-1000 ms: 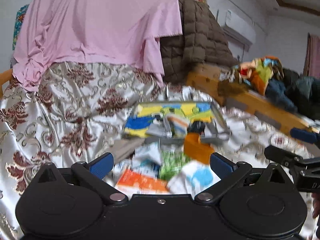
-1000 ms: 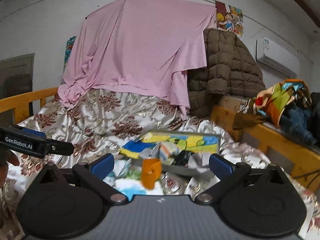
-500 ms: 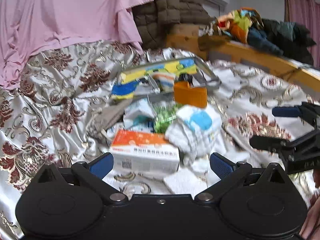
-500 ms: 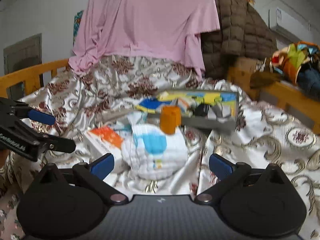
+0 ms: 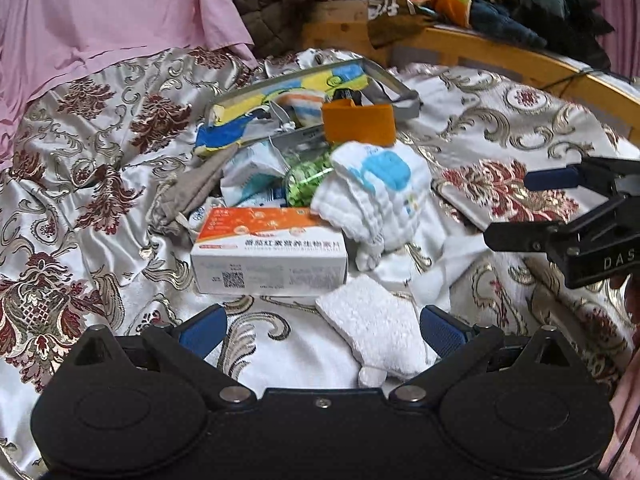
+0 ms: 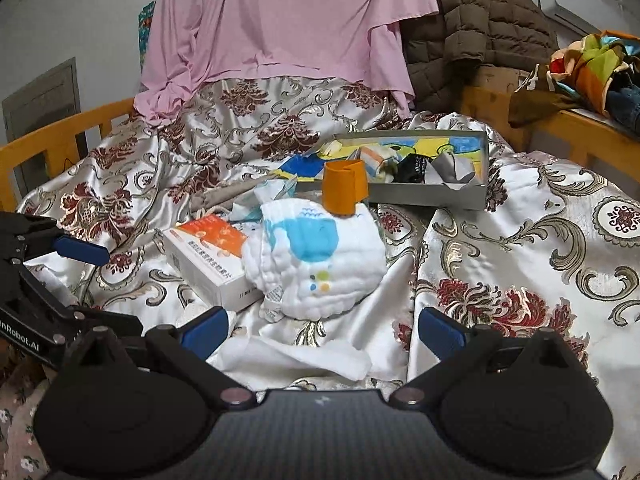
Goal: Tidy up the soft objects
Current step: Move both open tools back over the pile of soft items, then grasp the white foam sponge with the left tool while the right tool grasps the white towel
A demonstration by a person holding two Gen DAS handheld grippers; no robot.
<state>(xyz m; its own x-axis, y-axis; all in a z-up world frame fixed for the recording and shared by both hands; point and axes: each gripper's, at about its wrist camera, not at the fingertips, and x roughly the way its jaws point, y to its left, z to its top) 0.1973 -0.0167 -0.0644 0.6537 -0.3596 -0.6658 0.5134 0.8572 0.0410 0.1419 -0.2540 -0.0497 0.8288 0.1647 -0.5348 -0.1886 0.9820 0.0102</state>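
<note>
White terry cloth (image 5: pixel 376 332) lies flat on the bed cover (image 5: pixel 500 136), between the spread blue pads of the left tongs (image 5: pixel 322 330), which are open and hold nothing. The right tongs (image 6: pixel 322 330) are likewise open and empty, low over a flat white cloth (image 6: pixel 296 356), with the bundled white-and-blue cloth (image 6: pixel 316 256) just beyond.

Judged step: approach for a first pickup, with nothing yet gripped. To do it well, lower the left tongs until both pads straddle a fold of the terry cloth, then close on several layers so the cover fabric is not pinched. Lift straight up before moving toward the grey tray (image 6: pixel 424 198), which already holds folded items. An orange band (image 6: pixel 345 192) stands at its near wall and should be avoided.

Legible writing: "DAS" on the right tongs body in the left view; "nRobot.AI" on the left tongs in the right view. The orange-and-white carton (image 5: pixel 268 250) carries a QR code; its print is unreadable.
</note>
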